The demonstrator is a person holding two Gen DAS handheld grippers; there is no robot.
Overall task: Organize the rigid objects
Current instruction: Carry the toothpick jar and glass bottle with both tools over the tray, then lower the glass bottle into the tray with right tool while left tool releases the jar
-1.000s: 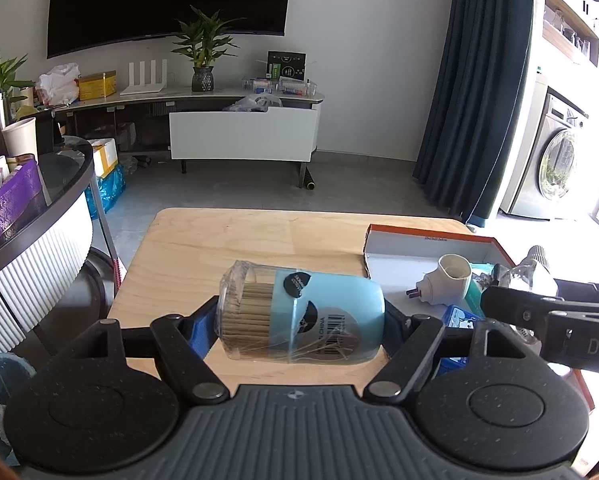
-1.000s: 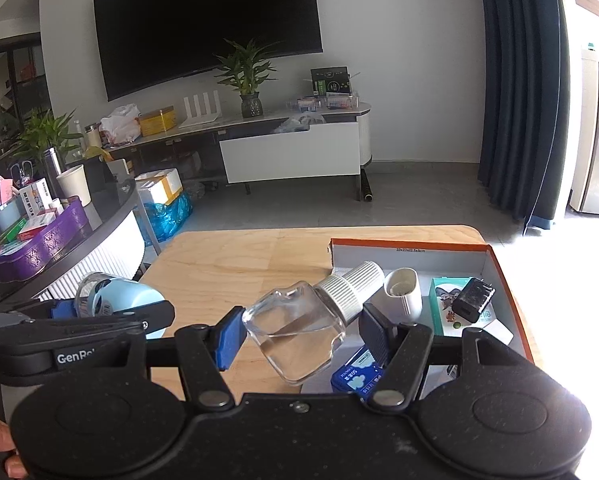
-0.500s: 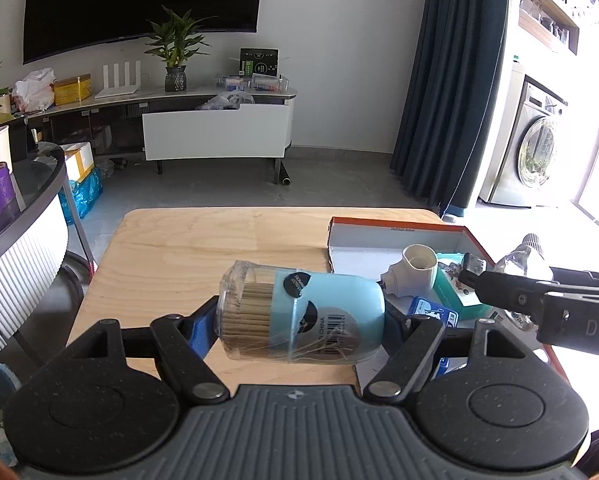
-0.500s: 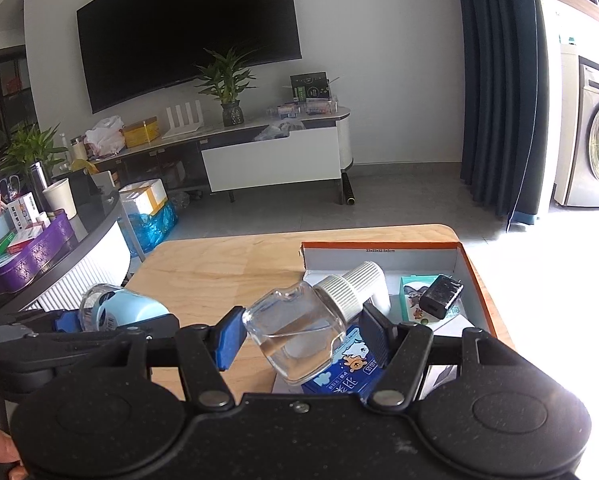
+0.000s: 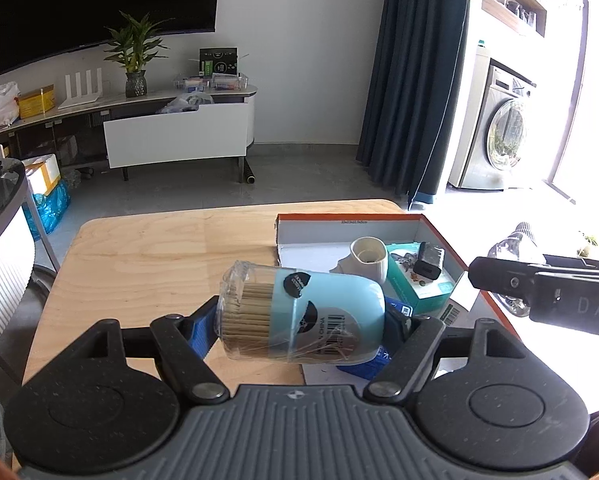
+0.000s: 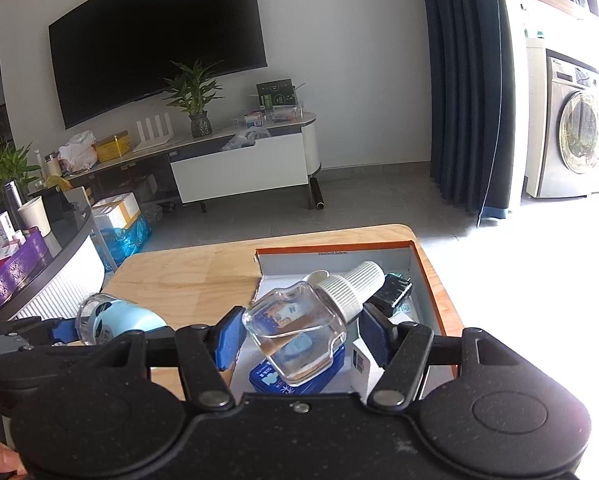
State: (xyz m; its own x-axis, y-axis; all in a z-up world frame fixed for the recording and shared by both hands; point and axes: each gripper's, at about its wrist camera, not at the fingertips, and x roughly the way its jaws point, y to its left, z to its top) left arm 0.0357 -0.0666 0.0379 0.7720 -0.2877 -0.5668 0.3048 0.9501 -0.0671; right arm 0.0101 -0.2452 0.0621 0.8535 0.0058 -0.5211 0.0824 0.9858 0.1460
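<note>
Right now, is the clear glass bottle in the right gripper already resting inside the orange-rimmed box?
No, the clear glass bottle hangs clamped in the right gripper, above the orange-rimmed box.

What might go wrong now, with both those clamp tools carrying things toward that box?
The clear glass bottle sits tilted between the right gripper's jaws, so it might slip and break. The box already holds a white adapter and a black charger, leaving little room. The toothpick jar in the left gripper could bump them.

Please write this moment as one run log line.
left gripper: holds toothpick jar | right gripper: holds glass bottle | over box
</note>
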